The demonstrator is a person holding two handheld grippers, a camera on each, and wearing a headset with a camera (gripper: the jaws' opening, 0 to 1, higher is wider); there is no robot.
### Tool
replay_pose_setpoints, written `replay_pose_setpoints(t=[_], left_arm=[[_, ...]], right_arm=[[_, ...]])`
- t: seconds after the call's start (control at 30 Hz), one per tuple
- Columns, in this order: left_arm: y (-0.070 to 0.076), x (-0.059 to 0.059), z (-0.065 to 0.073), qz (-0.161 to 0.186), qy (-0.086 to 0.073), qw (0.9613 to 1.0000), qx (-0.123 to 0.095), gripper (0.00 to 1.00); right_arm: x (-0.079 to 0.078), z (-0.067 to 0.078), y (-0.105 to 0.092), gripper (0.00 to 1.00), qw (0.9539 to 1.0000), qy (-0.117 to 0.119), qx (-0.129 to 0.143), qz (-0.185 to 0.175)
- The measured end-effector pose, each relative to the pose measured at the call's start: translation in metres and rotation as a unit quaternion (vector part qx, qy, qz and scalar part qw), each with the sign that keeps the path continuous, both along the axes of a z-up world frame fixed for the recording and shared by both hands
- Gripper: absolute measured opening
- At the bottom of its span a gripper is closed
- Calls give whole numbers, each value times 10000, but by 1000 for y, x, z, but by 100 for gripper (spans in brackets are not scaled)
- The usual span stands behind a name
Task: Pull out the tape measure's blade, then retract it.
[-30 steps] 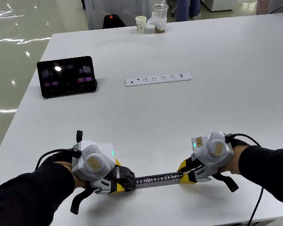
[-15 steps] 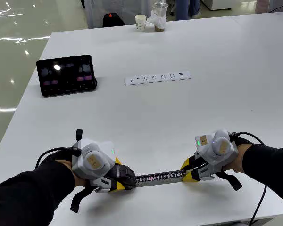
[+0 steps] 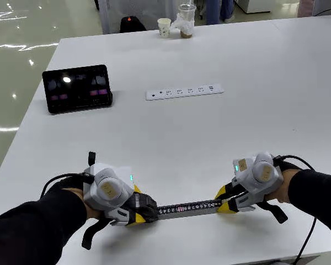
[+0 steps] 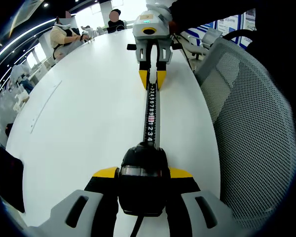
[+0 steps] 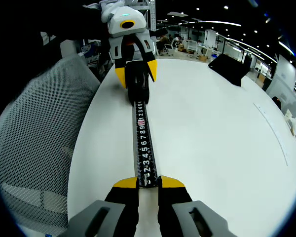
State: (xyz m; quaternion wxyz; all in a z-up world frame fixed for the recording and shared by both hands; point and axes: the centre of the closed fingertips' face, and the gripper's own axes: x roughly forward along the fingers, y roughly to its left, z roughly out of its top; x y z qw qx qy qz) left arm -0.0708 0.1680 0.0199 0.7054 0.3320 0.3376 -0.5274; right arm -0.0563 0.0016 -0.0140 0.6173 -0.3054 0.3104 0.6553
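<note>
A black tape measure case (image 3: 140,208) rests near the table's front edge, with my left gripper (image 3: 137,210) shut on it; the case (image 4: 143,177) sits between the yellow-tipped jaws. Its blade (image 3: 188,208) runs right along the table, numbers facing up. My right gripper (image 3: 221,200) is shut on the blade's end (image 5: 147,181). In the right gripper view the blade (image 5: 142,143) stretches away to the case (image 5: 137,87). In the left gripper view the blade (image 4: 151,113) reaches the right gripper (image 4: 152,79).
A dark tablet (image 3: 77,88) stands at the back left, a white power strip (image 3: 181,91) lies mid-table, and cups (image 3: 177,24) stand at the far edge. A mesh chair (image 4: 256,123) sits just off the table's near edge.
My right gripper has moved rightward with the blade's end, so more blade shows between the grippers. The left gripper and case have stayed put.
</note>
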Motion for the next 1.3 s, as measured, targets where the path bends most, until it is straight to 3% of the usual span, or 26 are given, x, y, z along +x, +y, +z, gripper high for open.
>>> replay_pose_setpoints(t=[1.3], left_arm=[[-1, 1, -1, -16, 20, 10000, 37, 30]], right_arm=[[3, 3, -37, 11, 9998, 16, -112, -142]])
